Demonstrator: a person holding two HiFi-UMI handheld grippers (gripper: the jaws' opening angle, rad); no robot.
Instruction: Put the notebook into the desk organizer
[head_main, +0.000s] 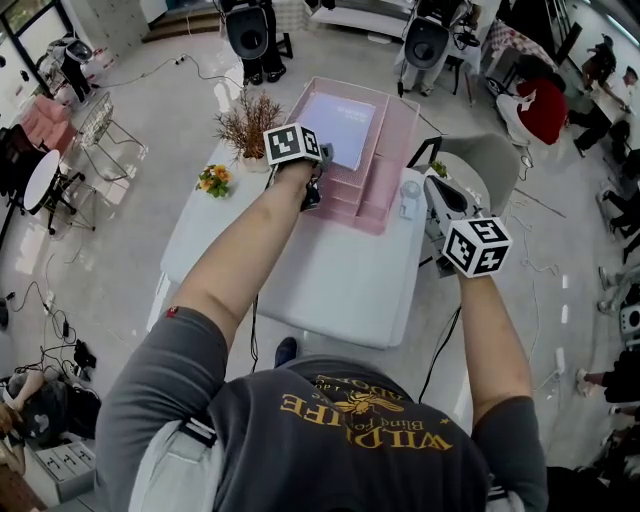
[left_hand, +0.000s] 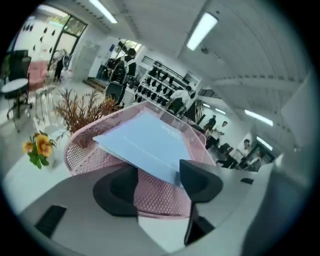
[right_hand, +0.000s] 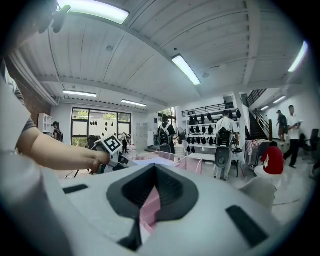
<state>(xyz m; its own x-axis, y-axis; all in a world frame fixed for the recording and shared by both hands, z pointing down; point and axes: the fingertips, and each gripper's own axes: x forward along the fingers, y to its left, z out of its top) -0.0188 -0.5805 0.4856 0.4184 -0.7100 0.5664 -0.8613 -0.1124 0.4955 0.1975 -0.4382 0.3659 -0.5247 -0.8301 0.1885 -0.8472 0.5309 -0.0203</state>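
Note:
A light blue notebook (head_main: 340, 125) lies in the pink mesh desk organizer (head_main: 392, 165) at the far side of the white table. In the left gripper view the notebook (left_hand: 145, 142) rests tilted on the organizer's (left_hand: 160, 195) near rim. Its near corner sits between the jaws of my left gripper (left_hand: 159, 180), close to the right pad. Those jaws stand apart and do not press on it. In the head view my left gripper (head_main: 320, 165) is at the organizer's near left edge. My right gripper (head_main: 433, 187) hovers beside the table's right edge, and its jaws (right_hand: 154, 172) are shut on nothing.
A vase of dried twigs (head_main: 248, 125) and a small yellow flower bunch (head_main: 213, 180) stand left of the organizer. A small white object (head_main: 408, 196) sits by its right side. The white table (head_main: 330, 290) runs toward me. Chairs, cables and people surround it.

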